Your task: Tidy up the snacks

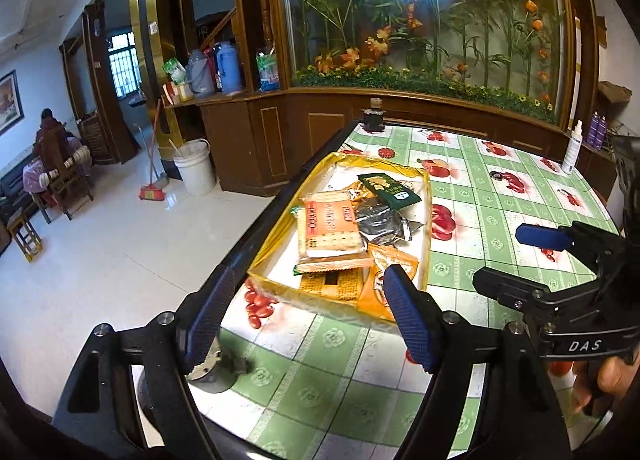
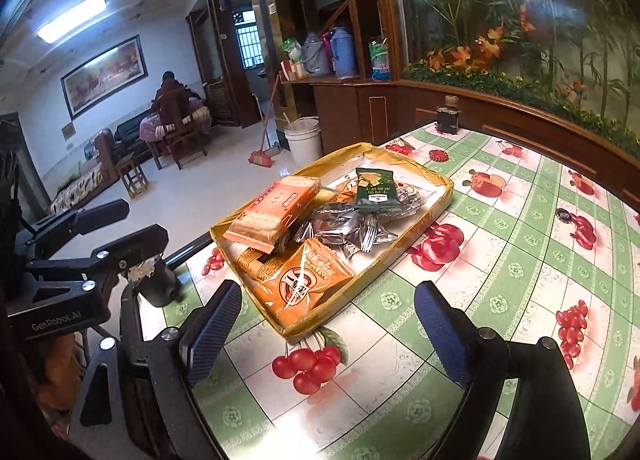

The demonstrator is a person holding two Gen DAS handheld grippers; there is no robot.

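You can read "DAS" on the body of your right gripper [image 1: 500, 256] where it shows in the left wrist view, and "GenRobot.AI" on the body of your left gripper [image 2: 120, 228] in the right wrist view. The snack packets carry printed characters, but they are too small to make out.

Both tools point down and forward over the table [image 2: 500, 300], which wears a green-and-white checked cloth printed with red fruit. Your left gripper [image 1: 308, 320] has its blue pads [image 1: 410, 316] spread wide with nothing between them; the right pad overlaps the near edge of the tray in that view. Your right gripper [image 2: 328, 332] also stands wide apart and empty, framing bare cloth and a cherry print. A hand [image 1: 600, 384] shows under the right tool at the lower right of the left view.

The snacks sit piled in a shallow yellow tray [image 2: 404, 256] near the table's left edge: an orange cracker pack [image 2: 276, 212] on top at the left, silver foil packets [image 2: 344, 234] in the middle, a dark green packet [image 2: 374, 190] behind, an orange pouch [image 2: 306, 280] at the near corner.

The tray lies close to the dark rim of the table, beyond which the floor drops away. To the tray's right the cloth is open. A small dark bottle [image 2: 448, 116] stands at the far edge, and a white spray bottle [image 1: 572, 148] at the far right
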